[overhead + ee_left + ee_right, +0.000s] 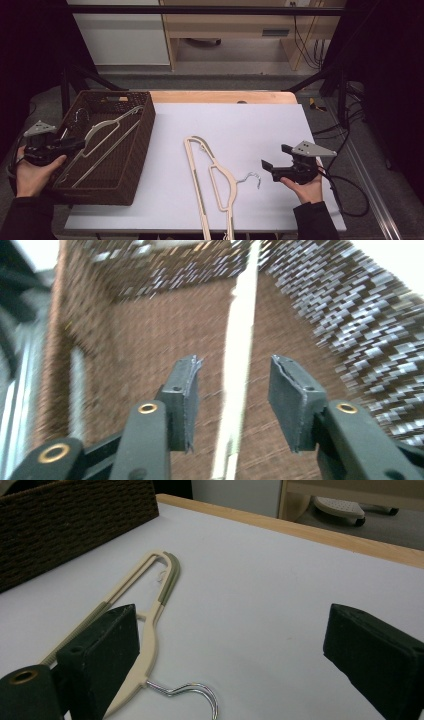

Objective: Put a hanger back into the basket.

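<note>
A cream hanger (107, 136) lies slanted inside the brown woven basket (141, 150) at the table's left. My left gripper (80, 145) reaches in over the basket's near-left side. In the left gripper view its jaws (232, 380) stand apart on either side of one pale bar of that hanger (243, 335), and a gap shows at each pad. A second cream hanger (226, 179) with a metal hook lies flat on the white table top. My right gripper (275, 156) hovers just right of that hook, open wide with nothing between its pads. Its own view (230, 630) shows the hanger (150, 640) beyond its left jaw.
The basket's dark wall (75, 525) rises at the far left in the right gripper view. The white sheet (240, 125) covers a wooden table whose far edge (225, 96) shows. Black frame posts and cables stand at the right side.
</note>
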Available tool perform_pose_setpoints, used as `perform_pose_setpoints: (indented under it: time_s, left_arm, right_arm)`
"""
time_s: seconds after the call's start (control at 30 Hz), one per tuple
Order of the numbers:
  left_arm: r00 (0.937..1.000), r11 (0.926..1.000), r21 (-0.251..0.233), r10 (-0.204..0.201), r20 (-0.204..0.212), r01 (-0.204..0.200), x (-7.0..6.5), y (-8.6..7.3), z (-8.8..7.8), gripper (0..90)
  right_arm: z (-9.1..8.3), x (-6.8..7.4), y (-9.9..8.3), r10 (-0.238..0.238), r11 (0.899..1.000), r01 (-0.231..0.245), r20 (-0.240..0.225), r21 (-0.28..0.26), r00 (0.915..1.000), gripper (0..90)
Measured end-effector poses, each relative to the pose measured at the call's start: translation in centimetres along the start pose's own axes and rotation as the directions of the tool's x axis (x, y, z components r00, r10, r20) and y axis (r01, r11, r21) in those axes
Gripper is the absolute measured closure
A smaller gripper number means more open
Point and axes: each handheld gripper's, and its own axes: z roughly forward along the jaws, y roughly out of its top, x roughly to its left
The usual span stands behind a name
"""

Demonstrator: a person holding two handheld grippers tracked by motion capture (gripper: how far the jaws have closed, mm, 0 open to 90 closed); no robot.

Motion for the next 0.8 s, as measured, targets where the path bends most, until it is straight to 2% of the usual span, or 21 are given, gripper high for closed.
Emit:
perform_pose_setpoints:
  time_s: [0.07,0.13,0.37,0.47,0.63,0.7,0.73,0.8]
  left_arm:
    - [0.9995,0.9992,-0.032,0.023,0.020,-0.023,-1.0,0.3,-0.5,49.6]
    - [0.9992,0.9968,-0.077,0.025,0.031,-0.022,-2.1,0.6,-0.9,45.7]
    - [0.9924,0.9812,-0.190,0.058,0.109,-0.036,-6.0,1.1,-1.5,31.9]
    - [0.9875,0.9744,-0.222,0.066,0.143,-0.033,-7.9,1.2,-1.3,25.8]
    - [0.9765,0.9671,-0.249,0.102,0.190,-0.052,-11.2,1.3,-0.9,16.5]
    - [0.9728,0.9606,-0.272,0.113,0.202,-0.055,-12.6,1.2,-0.7,13.2]
    - [0.9704,0.9598,-0.276,0.110,0.215,-0.048,-13.3,1.1,-0.5,12.2]
    - [0.9649,0.9581,-0.280,0.128,0.230,-0.060,-14.5,0.9,-0.2,10.6]
  right_arm:
    - [0.0,0.0,0.0,-0.001,1.000,0.001,0.000,0.000,1.0000,8.0]
    - [-0.1,0.1,0.0,0.007,1.000,-0.007,0.002,-0.003,1.0000,7.9]
    - [-0.4,-0.1,0.1,0.001,1.000,-0.001,0.000,-0.016,1.0000,7.6]
    - [-0.4,-0.1,0.1,0.001,1.000,-0.001,0.000,-0.016,1.0000,7.2]
    - [-0.6,-0.1,0.1,0.005,1.000,-0.005,-0.001,-0.027,1.0000,7.1]
    - [-0.7,0.0,0.1,0.002,1.000,-0.002,-0.002,-0.029,1.0000,7.0]
    - [-0.7,0.0,0.1,0.003,1.000,-0.003,-0.003,-0.029,1.0000,7.0]
    - [-0.7,0.0,0.0,0.003,1.000,-0.003,-0.004,-0.028,1.0000,7.0]
